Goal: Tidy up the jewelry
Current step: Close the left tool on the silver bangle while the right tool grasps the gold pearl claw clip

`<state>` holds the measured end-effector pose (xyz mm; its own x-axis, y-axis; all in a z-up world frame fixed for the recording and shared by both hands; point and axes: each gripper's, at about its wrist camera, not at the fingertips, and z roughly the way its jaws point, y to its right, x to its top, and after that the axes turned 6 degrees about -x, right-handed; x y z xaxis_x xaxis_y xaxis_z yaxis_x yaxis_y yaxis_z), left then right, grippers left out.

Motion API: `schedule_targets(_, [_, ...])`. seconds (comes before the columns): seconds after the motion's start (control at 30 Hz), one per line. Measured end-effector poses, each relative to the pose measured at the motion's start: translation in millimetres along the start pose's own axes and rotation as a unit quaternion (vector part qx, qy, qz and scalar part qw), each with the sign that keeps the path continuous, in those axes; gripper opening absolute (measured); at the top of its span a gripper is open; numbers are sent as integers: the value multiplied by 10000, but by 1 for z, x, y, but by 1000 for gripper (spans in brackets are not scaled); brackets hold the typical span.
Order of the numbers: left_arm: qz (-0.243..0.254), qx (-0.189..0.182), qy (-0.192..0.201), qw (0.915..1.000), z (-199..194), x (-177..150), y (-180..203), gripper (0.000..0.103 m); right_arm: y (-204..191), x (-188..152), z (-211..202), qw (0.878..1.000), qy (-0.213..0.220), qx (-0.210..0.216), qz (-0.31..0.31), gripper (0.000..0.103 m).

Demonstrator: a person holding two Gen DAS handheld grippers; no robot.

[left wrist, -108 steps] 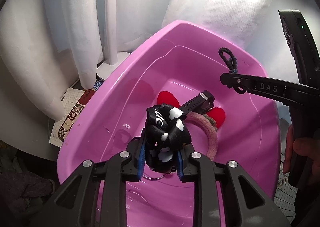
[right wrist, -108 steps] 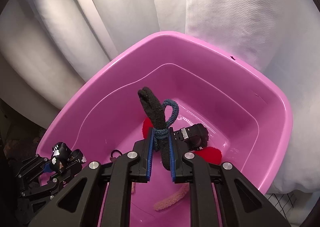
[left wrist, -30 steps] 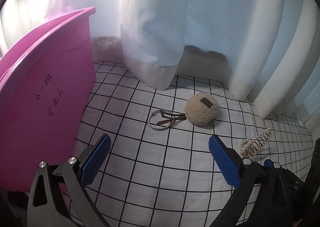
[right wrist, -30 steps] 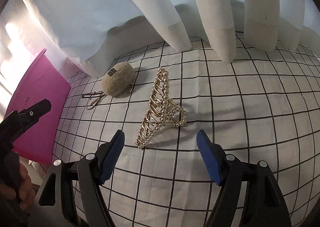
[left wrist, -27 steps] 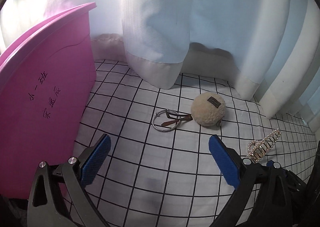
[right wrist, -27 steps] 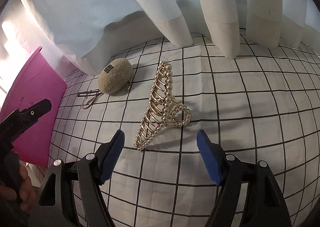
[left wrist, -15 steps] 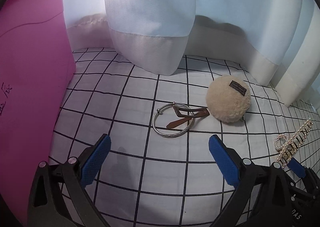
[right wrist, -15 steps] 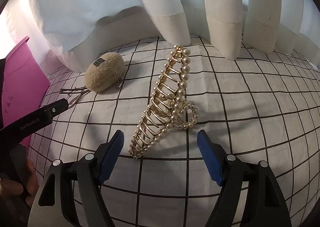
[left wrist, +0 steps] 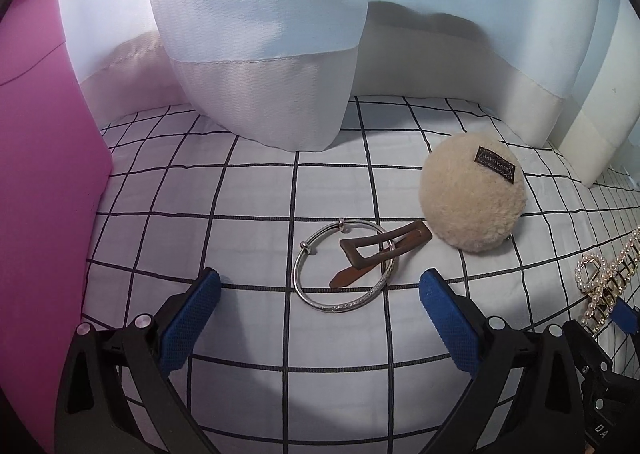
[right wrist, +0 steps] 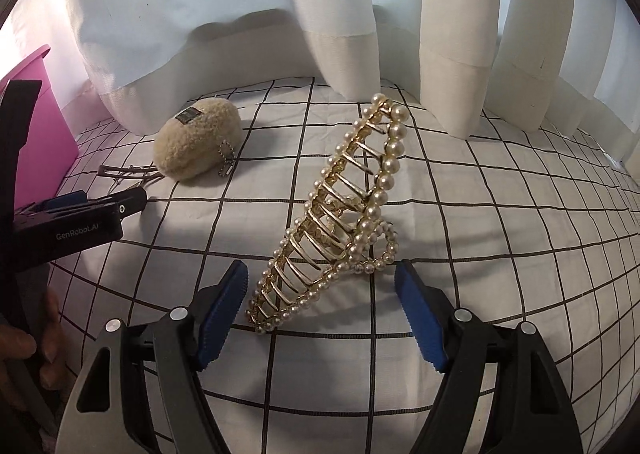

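White grid-checked cloth (left wrist: 248, 189) with pale curtains (left wrist: 260, 33) hanging at the back. Silver bangle (left wrist: 345, 268) lies flat on it, a brown hair clip (left wrist: 370, 256) across its rim, fluffy beige pom-pom (left wrist: 472, 193) just beside them. Left gripper (left wrist: 318, 296) low over the bangle, jaws spread wide, nothing held. Pearl claw clip (right wrist: 340, 213) sits further right (tilted up on its teeth), right gripper (right wrist: 322, 286) straddling its near end, wide open, pads apart from it. Pink tub (left wrist: 36, 173) at far left
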<state>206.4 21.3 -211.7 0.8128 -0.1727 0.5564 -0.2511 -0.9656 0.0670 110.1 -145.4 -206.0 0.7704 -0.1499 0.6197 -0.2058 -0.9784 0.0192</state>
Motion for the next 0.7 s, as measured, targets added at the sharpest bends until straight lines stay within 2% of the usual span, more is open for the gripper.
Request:
schedule_targets(0.27, [127,-92,2,9999,6,10,0,96,-3,1,5,9999,-1,-71,-91,73])
schedule_targets(0.37, [193,-130,42,9997,4,8,6,90,-5,2,8,9999,2,-58,-90,73])
schedule_targets(0.57, [325,-198,208,9991,-3,7,16,63,-4,2,7,9999,9,17,-114,72])
schedule_targets(0.63, [351,-197,247,9989,-5,5,19,50,-5,1,6,9999,12,35,-125,72])
schedule_targets(0.7, [412,-161,272,9986,-8,3,22,48,-4,0,5,9999,8,67,-125,72])
